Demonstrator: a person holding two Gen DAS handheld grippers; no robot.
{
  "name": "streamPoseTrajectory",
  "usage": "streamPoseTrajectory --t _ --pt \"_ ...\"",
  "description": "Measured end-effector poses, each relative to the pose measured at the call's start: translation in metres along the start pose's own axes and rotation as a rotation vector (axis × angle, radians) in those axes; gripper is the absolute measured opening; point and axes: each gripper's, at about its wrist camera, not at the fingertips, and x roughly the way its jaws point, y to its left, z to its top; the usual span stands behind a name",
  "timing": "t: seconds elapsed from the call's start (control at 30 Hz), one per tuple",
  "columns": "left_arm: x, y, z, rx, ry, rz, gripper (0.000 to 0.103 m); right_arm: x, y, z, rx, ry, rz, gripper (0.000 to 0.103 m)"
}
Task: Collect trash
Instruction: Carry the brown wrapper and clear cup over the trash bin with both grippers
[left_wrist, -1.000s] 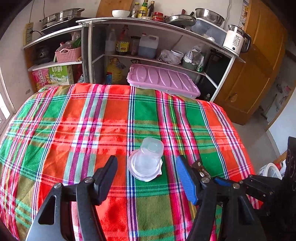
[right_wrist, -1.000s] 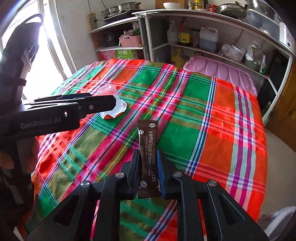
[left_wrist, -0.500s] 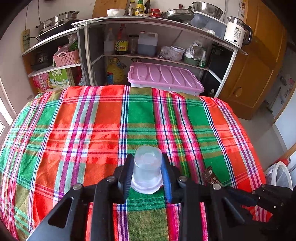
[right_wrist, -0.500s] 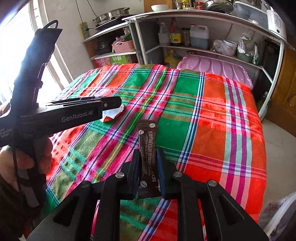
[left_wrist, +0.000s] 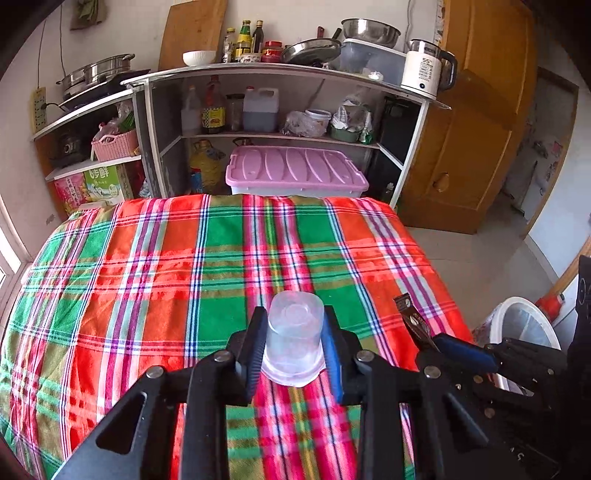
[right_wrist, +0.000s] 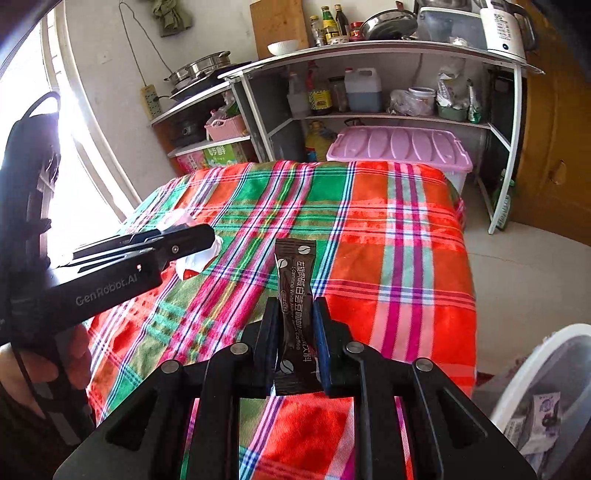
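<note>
Gripping clear plastic cup (left_wrist: 294, 334) upside down in left gripper (left_wrist: 294, 345), jaws closed on its walls above plaid tablecloth (left_wrist: 155, 266). Right gripper (right_wrist: 294, 341) pinches coffee sachet (right_wrist: 295, 295) upright (both seemingly bound for white bin (right_wrist: 546, 398)).

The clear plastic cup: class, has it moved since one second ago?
Yes. The clear plastic cup, then lying tipped on the plaid tablecloth between open tongs, now sits clamped in the left tongs, lifted off it.

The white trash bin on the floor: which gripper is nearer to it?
Right. The right gripper, holding the coffee sachet, is beside the white trash bin; the left gripper, holding the plastic cup, is farther over the table.
</note>
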Motion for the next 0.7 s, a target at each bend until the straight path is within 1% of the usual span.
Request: streamPoseTrajectory --t 0.3,0.4,0.6,0.7 --pt "-0.046 -0.061 -0.011 0.078 -0.045 -0.066 0.031 -0.07 -0.022 -0.019 0.061 -0.08 -0.042 0.019" --pt "-0.056 -0.082 -0.014 0.097 -0.05 -0.102 0.031 -0.094 -0.033 -0.025 0.075 -0.106 -0.067 0.019" --pt "-0.068 -0.132 -0.022 0.152 -0.055 -0.165 0.031 -0.139 -0.062 -0.042 0.117 -0.143 -0.127 0.019" --pt "-0.07 -0.158 -0.027 0.17 -0.051 -0.214 0.031 -0.159 -0.082 -0.052 0.151 -0.152 -0.153 0.019"
